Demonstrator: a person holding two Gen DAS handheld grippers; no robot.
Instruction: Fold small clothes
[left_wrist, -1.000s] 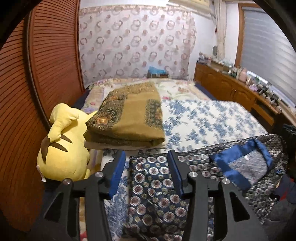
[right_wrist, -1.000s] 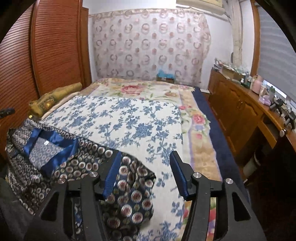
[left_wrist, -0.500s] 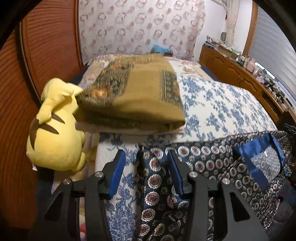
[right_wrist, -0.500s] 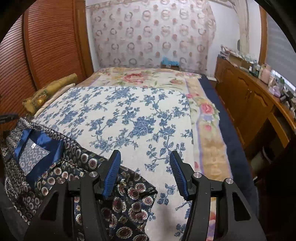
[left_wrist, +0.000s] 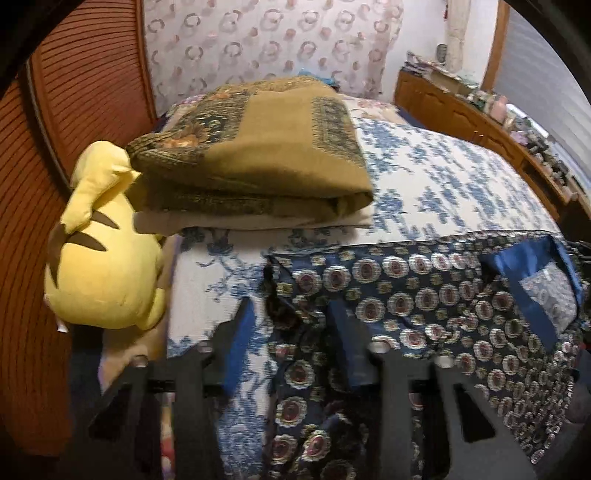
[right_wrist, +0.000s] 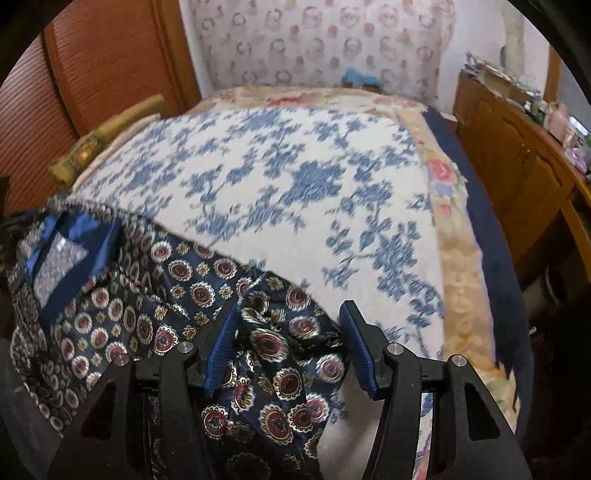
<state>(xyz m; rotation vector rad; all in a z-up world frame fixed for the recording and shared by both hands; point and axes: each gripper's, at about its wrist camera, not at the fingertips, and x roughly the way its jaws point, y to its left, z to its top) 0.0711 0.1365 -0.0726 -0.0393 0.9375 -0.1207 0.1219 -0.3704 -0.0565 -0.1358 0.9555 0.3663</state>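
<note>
A dark navy garment with round medallion print and a blue collar (left_wrist: 424, 291) lies across the near edge of the bed; it also shows in the right wrist view (right_wrist: 155, 280). My left gripper (left_wrist: 291, 325) is open, its blue pads straddling the garment's left edge. My right gripper (right_wrist: 290, 321) is open, its pads straddling the garment's bunched right end. The cloth lies loose between both pairs of fingers.
A folded olive-brown blanket (left_wrist: 258, 155) and a yellow plush toy (left_wrist: 99, 266) sit at the bed's left side by the wooden slatted wardrobe (left_wrist: 74, 96). The blue-flowered bedspread (right_wrist: 303, 177) stretches ahead. A wooden dresser (right_wrist: 517, 155) with small items runs along the right.
Both grippers have moved forward and lower over the bed, so the garment's ends now lie between the fingers. The jaws have stayed open.
</note>
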